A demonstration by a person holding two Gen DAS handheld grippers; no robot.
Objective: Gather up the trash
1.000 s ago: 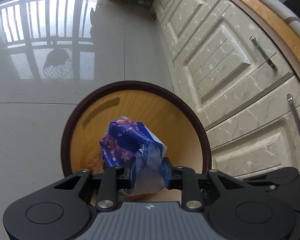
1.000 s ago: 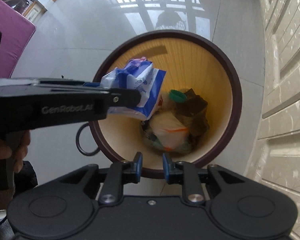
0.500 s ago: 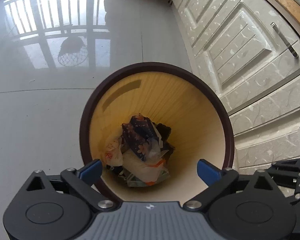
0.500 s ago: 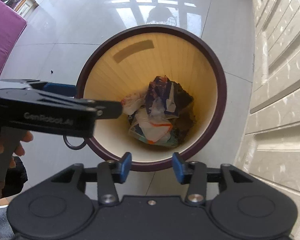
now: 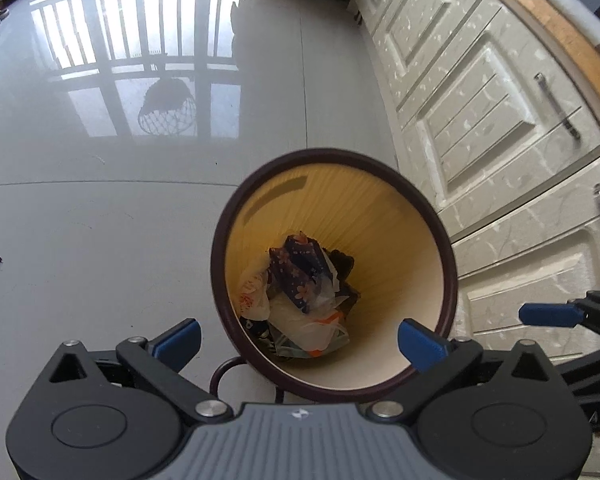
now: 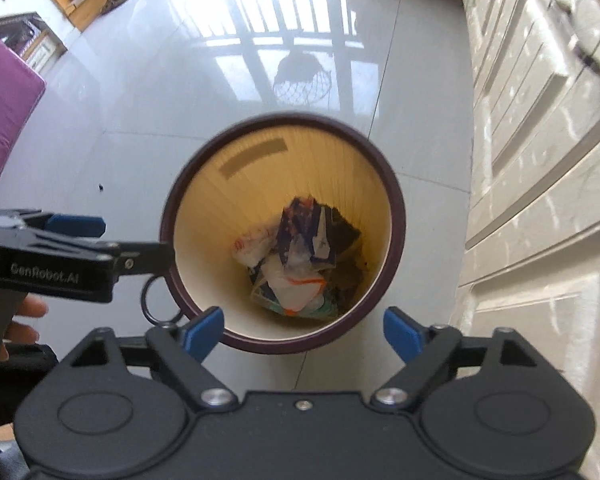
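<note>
Two grippers, left gripper (image 5: 298, 342) and right gripper (image 6: 303, 330), their jaws just opened and empty, hang above the bin (image 5: 446, 248); the blue wrapper (image 5: 300, 270) apparently lies inside; next we seek more trash.

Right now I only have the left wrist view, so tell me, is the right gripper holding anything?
Observer: No. The right gripper is open. Its jaws have just been opening, and nothing is between them.
Operator: What lies further left of the bin?
Observer: A purple cushion at the picture's left edge, apart from the bin.
Operator: Can you see my left hand?
Observer: Yes, the hand curls around the handle of the left gripper, whose jaws have just been opening, with nothing between them.
</note>
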